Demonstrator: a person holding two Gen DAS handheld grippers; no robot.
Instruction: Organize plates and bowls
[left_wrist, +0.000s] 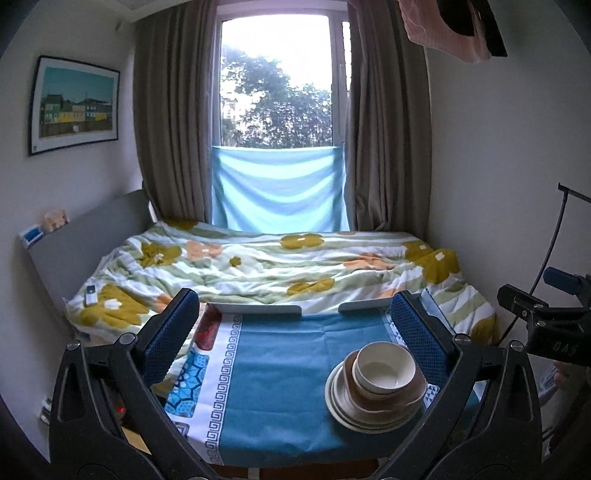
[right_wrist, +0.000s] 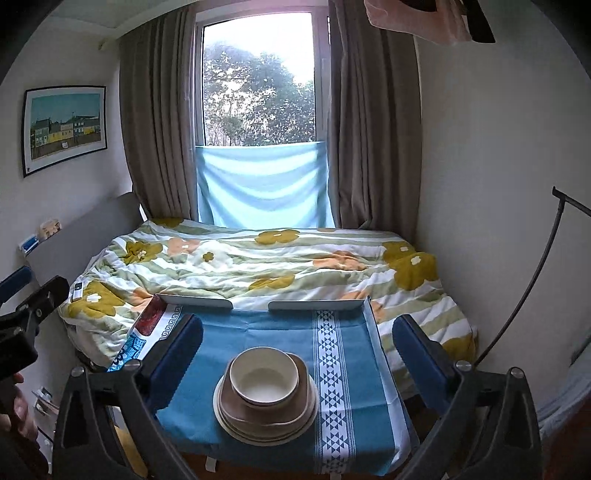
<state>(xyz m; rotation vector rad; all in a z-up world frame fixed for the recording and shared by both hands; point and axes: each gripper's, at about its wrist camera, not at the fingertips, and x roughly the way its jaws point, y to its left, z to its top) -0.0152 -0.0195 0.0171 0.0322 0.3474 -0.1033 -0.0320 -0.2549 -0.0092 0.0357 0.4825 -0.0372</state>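
**Dishes stacked on the desk, both grippers wide and empty**

The left gripper (left_wrist: 291, 332) has its fingers (left_wrist: 170, 332) spread as wide as they go, and nothing is between them. The right gripper (right_wrist: 297, 350) is in the same state, with its fingers (right_wrist: 421, 354) far apart and holding nothing. Both hang above the near edge of the desk (right_wrist: 266, 332), apart from the dishes.

On the blue cloth (left_wrist: 280, 369) that covers the desk stands one stack (right_wrist: 266, 398). Its base is a pile of cream plates (right_wrist: 225, 417); on them sits a brown bowl (right_wrist: 295, 402), and inside it a white bowl (right_wrist: 264, 376), upright and empty. In the right wrist view the stack is in the middle, at about 6 o'clock; in the left wrist view it lies at about 5 o'clock, close to the right finger.

Beyond the desk, at 12 o'clock, is a bed (left_wrist: 258, 266) with a flowered cover. Behind it are brown curtains (right_wrist: 155, 122) and a window (right_wrist: 258, 81). A framed picture (left_wrist: 74, 105) hangs at 10 o'clock
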